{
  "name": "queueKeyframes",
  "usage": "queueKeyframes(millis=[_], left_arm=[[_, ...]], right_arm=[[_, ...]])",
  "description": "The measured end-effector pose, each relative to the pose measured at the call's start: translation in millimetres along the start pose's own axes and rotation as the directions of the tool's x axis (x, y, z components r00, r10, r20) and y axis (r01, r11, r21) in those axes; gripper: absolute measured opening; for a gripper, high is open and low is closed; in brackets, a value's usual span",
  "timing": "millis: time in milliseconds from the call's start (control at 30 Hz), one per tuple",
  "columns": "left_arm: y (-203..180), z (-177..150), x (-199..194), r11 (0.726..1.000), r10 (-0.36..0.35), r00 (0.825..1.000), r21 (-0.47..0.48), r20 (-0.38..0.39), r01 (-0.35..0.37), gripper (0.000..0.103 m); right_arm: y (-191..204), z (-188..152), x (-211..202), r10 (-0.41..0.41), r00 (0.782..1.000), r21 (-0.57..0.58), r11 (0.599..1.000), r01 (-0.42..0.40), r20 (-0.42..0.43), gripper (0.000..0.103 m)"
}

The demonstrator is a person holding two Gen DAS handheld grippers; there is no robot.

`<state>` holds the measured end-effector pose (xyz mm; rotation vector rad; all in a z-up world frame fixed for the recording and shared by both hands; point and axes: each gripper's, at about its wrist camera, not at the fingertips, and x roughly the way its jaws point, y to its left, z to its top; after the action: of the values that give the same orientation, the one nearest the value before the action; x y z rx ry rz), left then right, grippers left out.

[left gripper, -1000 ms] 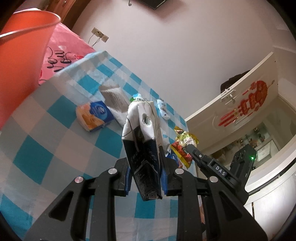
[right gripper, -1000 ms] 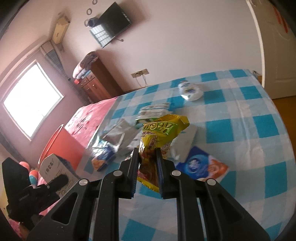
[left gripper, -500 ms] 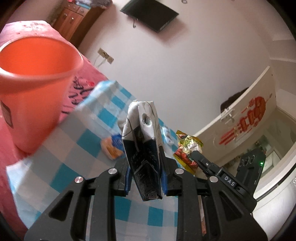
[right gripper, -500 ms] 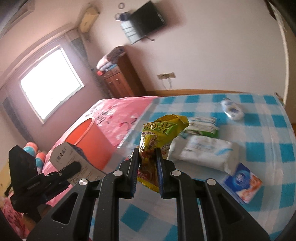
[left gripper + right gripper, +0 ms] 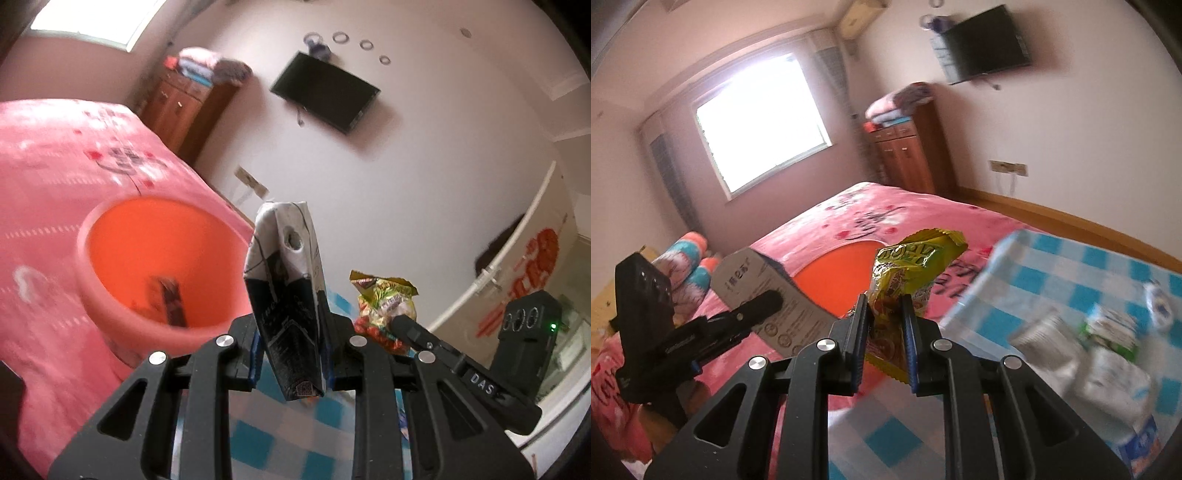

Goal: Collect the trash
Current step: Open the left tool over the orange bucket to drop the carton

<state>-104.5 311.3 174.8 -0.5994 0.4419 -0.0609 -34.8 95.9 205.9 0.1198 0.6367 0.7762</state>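
Clamping carton (image 5: 288,295), left gripper (image 5: 293,354) beside bucket (image 5: 147,258).

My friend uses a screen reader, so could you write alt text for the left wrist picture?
A black two-finger gripper clamps a flattened black-and-white carton upright, just beside an orange bin that stands on a pink bedspread. To the right, a second gripper holds a yellow snack bag; a blue checked cloth lies below.

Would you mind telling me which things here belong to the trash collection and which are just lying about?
Job:
- carton in left gripper
- snack bag in right gripper
- orange bin
- wrappers on checked cloth

Just there:
- television
- wooden cabinet
- pink bedspread
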Motion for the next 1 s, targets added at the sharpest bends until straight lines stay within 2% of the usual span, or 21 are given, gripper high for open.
queueKeyframes(millis=[200, 267, 433, 600, 667, 700, 733, 800, 833, 867, 933, 1000], left_arm=[[34.2, 32.1, 0.2, 0.997, 0.08, 0.995, -0.016, 0.062, -0.079, 0.026], [44.8, 37.9, 5.3, 0.994, 0.105, 0.992, -0.022, 0.067, -0.104, 0.026], [63.8, 38.8, 28.5, 0.985, 0.169, 0.985, -0.028, 0.046, -0.168, 0.026], [78.8, 27.4, 50.0, 0.968, 0.25, 0.968, -0.003, 0.016, -0.25, 0.027], [82.0, 23.3, 55.7, 0.966, 0.258, 0.966, 0.014, 0.001, -0.258, 0.031], [82.2, 21.0, 56.2, 0.964, 0.265, 0.964, 0.027, 0.003, -0.265, 0.041], [80.9, 20.0, 56.6, 0.961, 0.272, 0.962, 0.044, 0.018, -0.273, 0.055], [75.1, 17.4, 54.6, 0.953, 0.291, 0.955, 0.076, 0.049, -0.294, 0.072], [72.9, 16.9, 54.5, 0.951, 0.294, 0.954, 0.086, 0.055, -0.298, 0.078], [72.3, 15.6, 53.0, 0.95, 0.294, 0.954, 0.093, 0.06, -0.298, 0.078], [68.8, 13.2, 52.2, 0.944, 0.304, 0.95, 0.114, 0.07, -0.311, 0.081], [66.0, 11.4, 50.6, 0.937, 0.316, 0.945, 0.13, 0.078, -0.324, 0.082]], right_arm=[[31.7, 17.5, 46.0, 0.057, 0.998, -0.046, 0.997, -0.059, -0.03, 0.017], [42.9, 22.7, 60.4, 0.068, 0.997, -0.064, 0.996, -0.07, -0.037, 0.011], [52.9, 22.3, 95.7, 0.068, 0.995, -0.082, 0.994, -0.074, -0.069, 0.011], [44.5, 10.7, 103.5, 0.048, 0.996, -0.061, 0.997, -0.053, -0.075, 0.011], [34.6, 5.3, 102.0, 0.033, 0.996, -0.051, 0.998, -0.037, -0.083, 0.011], [31.5, 1.2, 100.7, 0.036, 0.995, -0.052, 0.998, -0.041, -0.094, 0.011], [27.6, -3.1, 99.3, 0.039, 0.994, -0.054, 0.998, -0.044, -0.1, 0.015], [20.8, -19.1, 97.8, 0.03, 0.991, -0.048, 0.998, -0.036, -0.129, 0.037], [17.0, -28.2, 98.5, 0.044, 0.987, -0.032, 0.998, -0.05, -0.154, 0.053], [12.1, -40.8, 100.2, 0.064, 0.98, -0.011, 0.998, -0.068, -0.188, 0.057], [6.5, -59.1, 102.8, 0.062, 0.97, 0.015, 0.998, -0.06, -0.235, 0.057], [1.2, -77.1, 104.9, 0.099, 0.955, 0.071, 0.994, -0.082, -0.28, 0.061]])
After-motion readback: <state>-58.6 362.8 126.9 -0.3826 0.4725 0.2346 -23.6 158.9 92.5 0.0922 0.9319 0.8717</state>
